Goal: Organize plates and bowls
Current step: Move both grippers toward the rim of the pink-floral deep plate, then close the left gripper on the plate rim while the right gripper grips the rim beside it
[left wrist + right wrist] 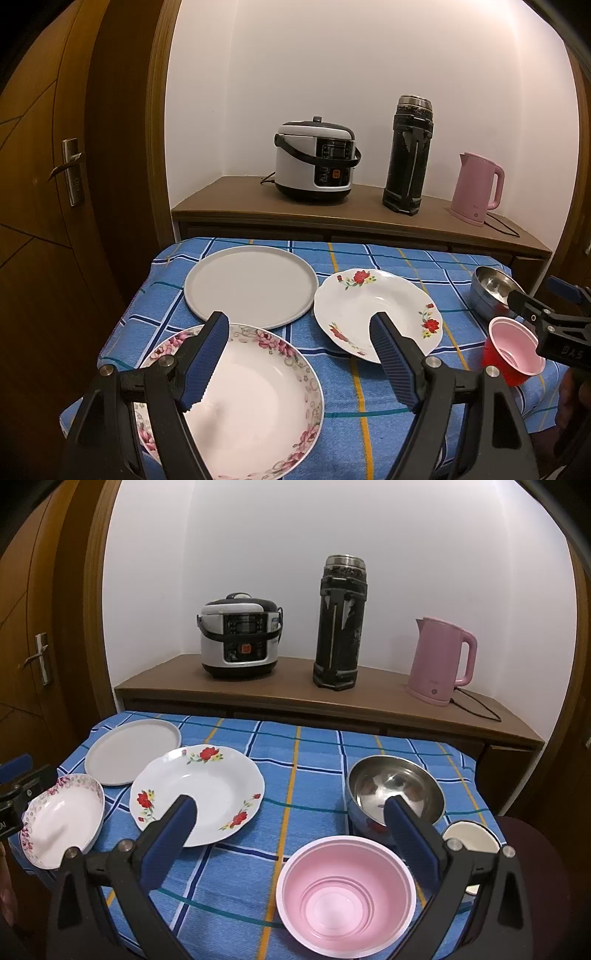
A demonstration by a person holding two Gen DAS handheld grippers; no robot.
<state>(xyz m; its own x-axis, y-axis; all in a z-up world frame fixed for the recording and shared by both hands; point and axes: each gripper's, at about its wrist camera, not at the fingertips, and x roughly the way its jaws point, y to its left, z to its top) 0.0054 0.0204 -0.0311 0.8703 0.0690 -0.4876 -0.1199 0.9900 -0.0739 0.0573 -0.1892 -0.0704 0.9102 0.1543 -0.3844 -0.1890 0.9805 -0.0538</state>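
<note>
On the blue checked tablecloth [369,406] lie a plain grey plate [251,286] at the back left, a white plate with red flowers [376,314] in the middle, and a pink-flowered bowl [258,402] at the front left. At the right stand a steel bowl [395,790], a red bowl with pink inside [345,895] and a small white dish [471,836]. My left gripper [299,325] is open above the pink-flowered bowl's rim. My right gripper [288,808] is open above the pink-inside bowl, empty.
A wooden sideboard [295,698] behind the table carries a rice cooker [240,637], a tall black thermos [341,622] and a pink kettle [441,661]. A wooden door [44,184] is at the left. The table's edges are close on all sides.
</note>
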